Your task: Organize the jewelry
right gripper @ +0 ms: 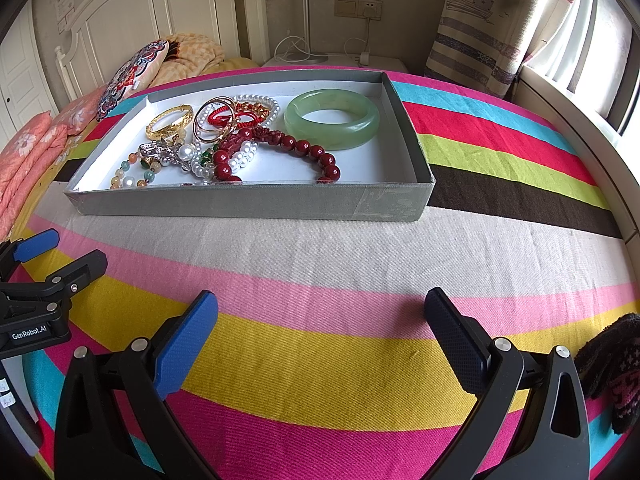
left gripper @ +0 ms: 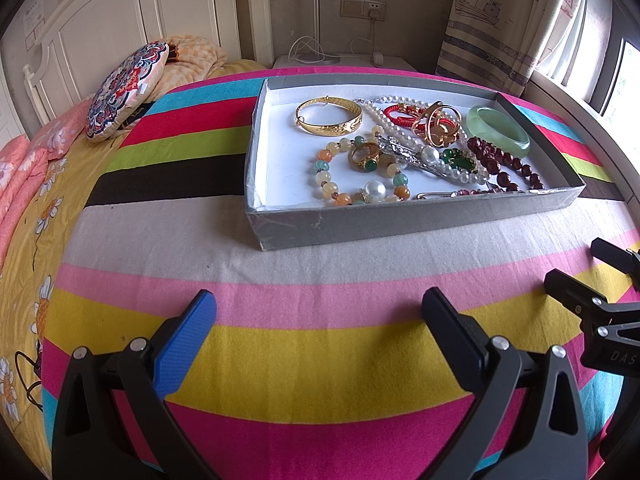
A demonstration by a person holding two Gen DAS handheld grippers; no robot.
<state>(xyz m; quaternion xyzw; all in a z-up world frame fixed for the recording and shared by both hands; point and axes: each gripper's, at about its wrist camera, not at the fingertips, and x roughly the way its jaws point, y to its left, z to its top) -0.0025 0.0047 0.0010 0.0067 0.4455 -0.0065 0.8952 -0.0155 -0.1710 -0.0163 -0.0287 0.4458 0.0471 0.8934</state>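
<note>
Left wrist view: I see my left gripper [left gripper: 320, 332] hovering over the striped bedspread [left gripper: 320, 272], jaws spread wide, nothing between them.
Right wrist view: my right gripper [right gripper: 322, 334] is likewise wide open and empty, above the same bedspread.
Landmark: a shallow grey tray [left gripper: 400, 220] with a white floor lies on the bed, beyond both grippers and apart from them.
Jewelry: all of it lies inside the tray.
Gold bangle [left gripper: 329, 116]: near the tray's far left corner, lying flat.
Green jade bangle [right gripper: 332, 118]: at the tray's far right end, flat on the floor.
Dark red bead bracelet [right gripper: 280, 152]: just beside the jade bangle, along the tray's near side.
Pearl strand [left gripper: 384, 114]: tangled mid-tray with red cord and gold rings; I cannot separate the pieces.
Pastel bead bracelet [left gripper: 360, 174]: near the tray's front wall, left of centre.
Patterned cushion [left gripper: 126, 88]: well left of the tray, by the headboard.
</note>
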